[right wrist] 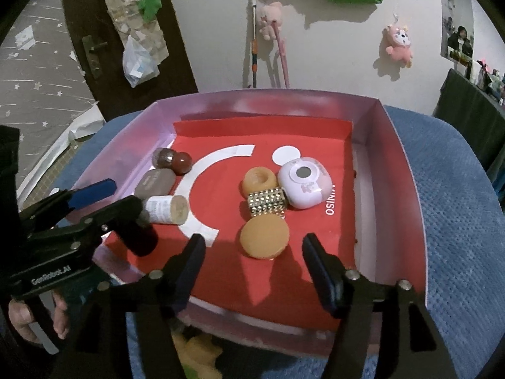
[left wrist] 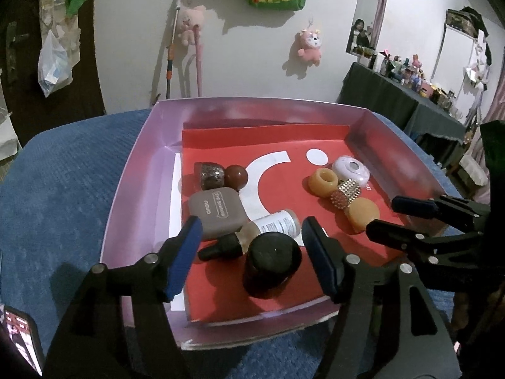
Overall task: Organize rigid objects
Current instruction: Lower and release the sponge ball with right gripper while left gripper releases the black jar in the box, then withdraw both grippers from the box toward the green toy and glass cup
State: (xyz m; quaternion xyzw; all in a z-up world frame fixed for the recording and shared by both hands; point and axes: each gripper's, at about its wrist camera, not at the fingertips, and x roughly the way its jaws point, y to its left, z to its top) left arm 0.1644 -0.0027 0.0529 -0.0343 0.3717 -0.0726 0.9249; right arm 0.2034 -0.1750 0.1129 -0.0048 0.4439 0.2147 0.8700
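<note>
A shallow pink-walled box [left wrist: 139, 170] with a red floor holds the objects. At its left lie a brown glittery cap [left wrist: 210, 175], a brown ball [left wrist: 236, 177], a grey-brown case [left wrist: 217, 213], a dropper bottle [left wrist: 268, 230] and an upright black jar [left wrist: 273, 263]. At its right lie an orange ring [left wrist: 322, 182], a studded gold cylinder [left wrist: 345, 194], an orange disc [left wrist: 361, 214] and a white-pink case [left wrist: 351, 170]. My left gripper [left wrist: 251, 259] is open, its jaws either side of the black jar. My right gripper [right wrist: 252, 268] is open, just before the orange disc [right wrist: 264, 235].
The box [right wrist: 394, 158] rests on a blue textured cloth [left wrist: 63, 195]. A phone [left wrist: 22, 341] lies at the near left. A yellow soft thing [right wrist: 195, 357] lies below the box's near wall. Plush toys hang on the wall behind.
</note>
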